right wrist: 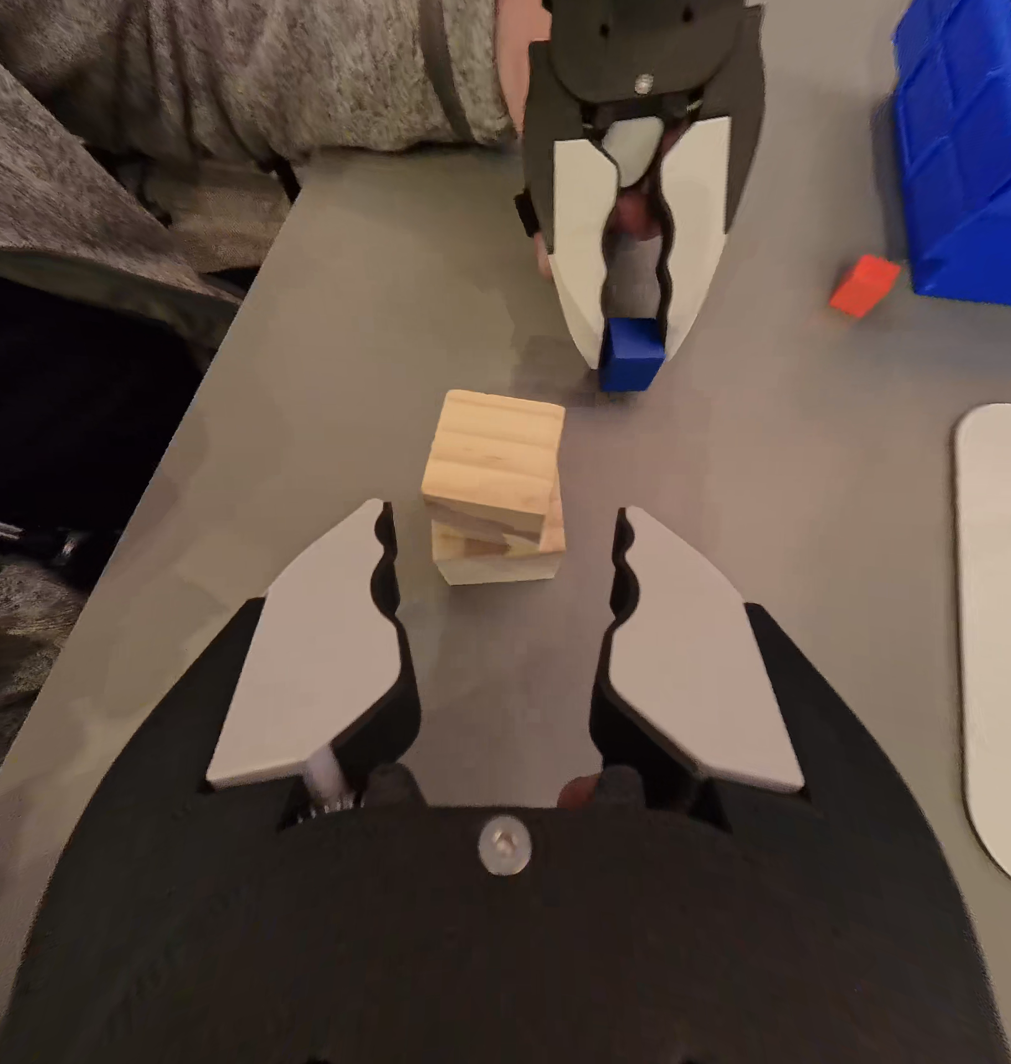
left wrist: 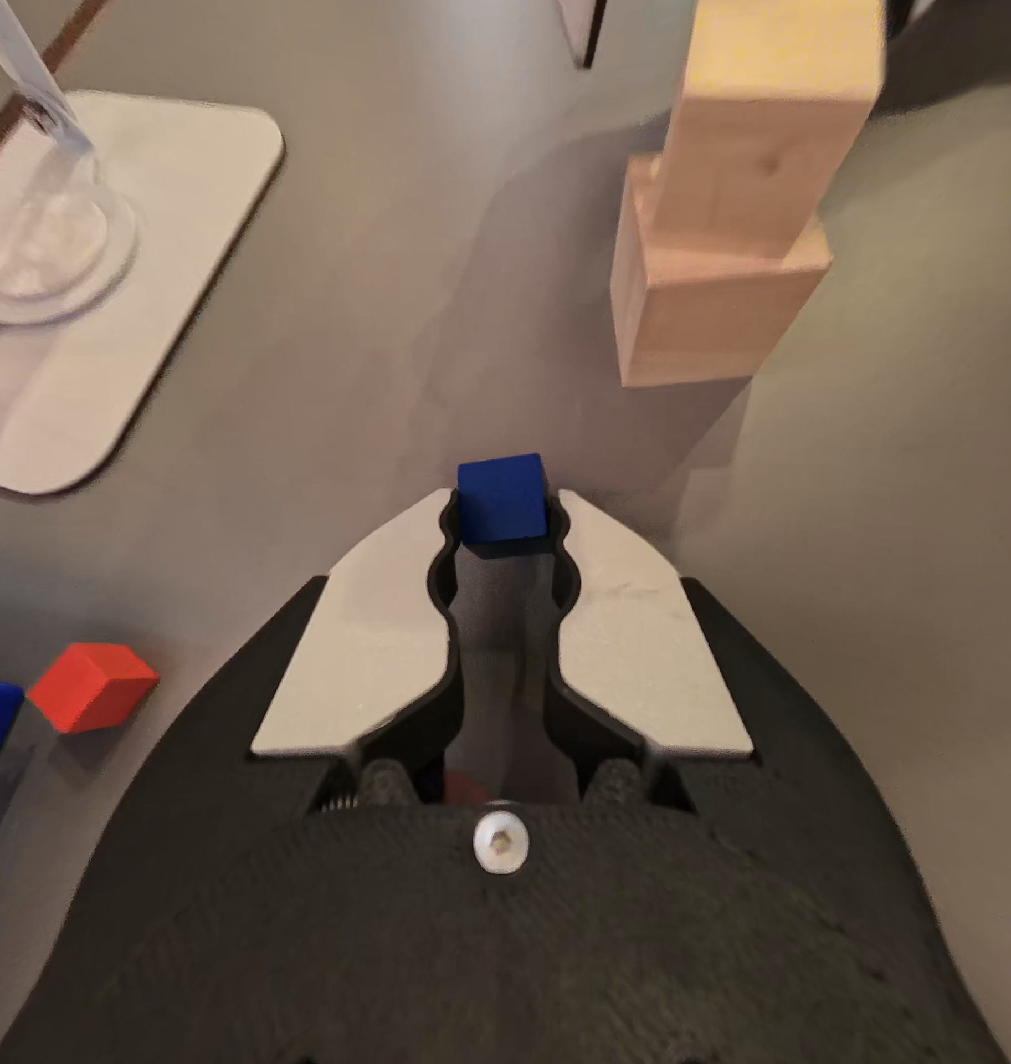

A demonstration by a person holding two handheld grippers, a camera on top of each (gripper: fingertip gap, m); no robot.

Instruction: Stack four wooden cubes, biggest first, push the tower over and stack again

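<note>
One cube [right wrist: 494, 455] sits on another [right wrist: 500, 561], between the two tongs, on the table [right wrist: 330, 357].

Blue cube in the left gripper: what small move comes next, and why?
Probably lift the blue cube and carry it over the top of the wooden stack. The left gripper is shut on it near the grey table, while the two plain wooden cubes are stacked and the right gripper stands open, empty.

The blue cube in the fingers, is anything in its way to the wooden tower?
Nothing visible blocks it. The left gripper holds the small blue cube, and only bare grey table lies between it and the wooden tower. The red cube sits off to the side, and the right gripper waits open on the tower's other side.
</note>
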